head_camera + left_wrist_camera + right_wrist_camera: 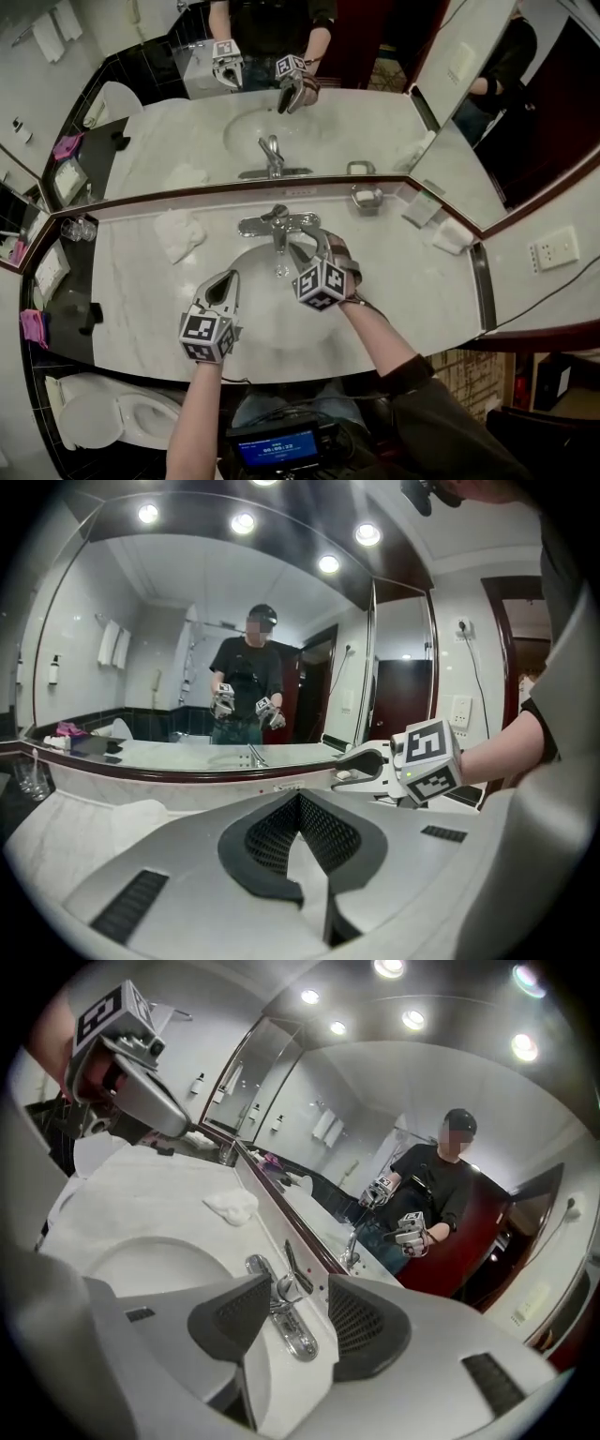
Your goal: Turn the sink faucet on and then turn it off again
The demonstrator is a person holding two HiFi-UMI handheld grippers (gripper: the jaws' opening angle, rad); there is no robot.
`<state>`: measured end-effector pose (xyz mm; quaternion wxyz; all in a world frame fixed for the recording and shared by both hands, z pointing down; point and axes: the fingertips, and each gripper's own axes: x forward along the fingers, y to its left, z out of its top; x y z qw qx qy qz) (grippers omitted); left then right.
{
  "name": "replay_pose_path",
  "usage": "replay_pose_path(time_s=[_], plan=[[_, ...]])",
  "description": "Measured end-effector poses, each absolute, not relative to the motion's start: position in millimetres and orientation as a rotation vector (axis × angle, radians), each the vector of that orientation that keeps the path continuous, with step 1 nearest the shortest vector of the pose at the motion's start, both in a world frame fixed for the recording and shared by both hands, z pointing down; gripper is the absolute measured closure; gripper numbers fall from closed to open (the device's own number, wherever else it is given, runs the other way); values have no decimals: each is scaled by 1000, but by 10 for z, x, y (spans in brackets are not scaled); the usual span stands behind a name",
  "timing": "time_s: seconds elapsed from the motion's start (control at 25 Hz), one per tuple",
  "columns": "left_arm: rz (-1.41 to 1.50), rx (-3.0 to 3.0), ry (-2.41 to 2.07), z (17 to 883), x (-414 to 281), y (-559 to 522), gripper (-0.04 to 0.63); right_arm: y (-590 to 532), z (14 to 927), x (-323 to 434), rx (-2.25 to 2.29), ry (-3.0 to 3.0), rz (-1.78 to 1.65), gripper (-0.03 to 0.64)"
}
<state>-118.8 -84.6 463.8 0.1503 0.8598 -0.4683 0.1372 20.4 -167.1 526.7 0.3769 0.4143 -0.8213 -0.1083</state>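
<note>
Faucet (296, 1338) seemingly inside right gripper (298, 1290)

Digits on the blue screen (277, 452) are unreadable.

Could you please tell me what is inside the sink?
The sink below the faucet looks bare. The left gripper and right gripper cover its sides, so those parts are hidden.

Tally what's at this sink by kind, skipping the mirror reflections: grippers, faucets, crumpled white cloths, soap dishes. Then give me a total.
grippers: 2, the left gripper and the right gripper
faucet: 1
crumpled white cloth: 1
soap dish: 1
total: 5
</note>
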Motion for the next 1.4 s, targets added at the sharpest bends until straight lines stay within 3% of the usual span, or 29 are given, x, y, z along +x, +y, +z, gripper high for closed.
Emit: replay_pose_path(time_s=[0.76,1.0,1.4], plan=[[389,2396,-1346,5153,-1457,-988,595,-2556,5993,-469,807,-1973,-564,404],[391,2381,-1352,5194,-1534,-935,595,-2576,5960,-559,816,-1949,-674,532],[381,2361,-1349,5298,-1600,-841,595,-2536,5975,-569,828,-1947,-706,541]])
